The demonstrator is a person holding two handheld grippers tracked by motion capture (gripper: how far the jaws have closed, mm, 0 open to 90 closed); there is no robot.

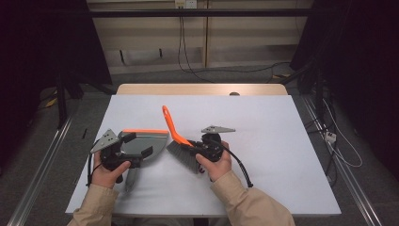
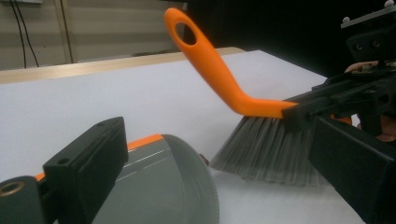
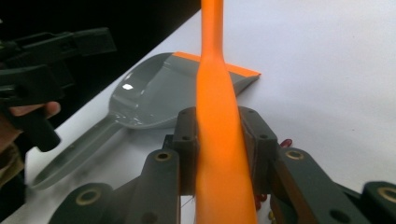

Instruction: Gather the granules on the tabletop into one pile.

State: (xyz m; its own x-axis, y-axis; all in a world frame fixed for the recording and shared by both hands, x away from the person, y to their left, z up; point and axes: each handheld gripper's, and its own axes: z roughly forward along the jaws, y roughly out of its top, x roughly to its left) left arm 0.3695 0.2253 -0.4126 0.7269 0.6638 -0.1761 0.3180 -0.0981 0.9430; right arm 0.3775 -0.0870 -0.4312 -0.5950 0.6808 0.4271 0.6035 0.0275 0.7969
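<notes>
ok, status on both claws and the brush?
Right claw shut on brush, bristles on table. Left claw open over dustpan, not gripping. Nothing between brush and pan.

A lab or test room. A white desk (image 1: 282, 141) stands on grey carpet (image 1: 197, 75). Loose cables (image 1: 188, 66) and dark metal framing (image 1: 61, 94) surround it.

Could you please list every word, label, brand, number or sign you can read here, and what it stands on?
None: there is no readable text in any view.
The brush, the dustpan, the left gripper, the right gripper and the table bear no lettering that can be made out.
</notes>
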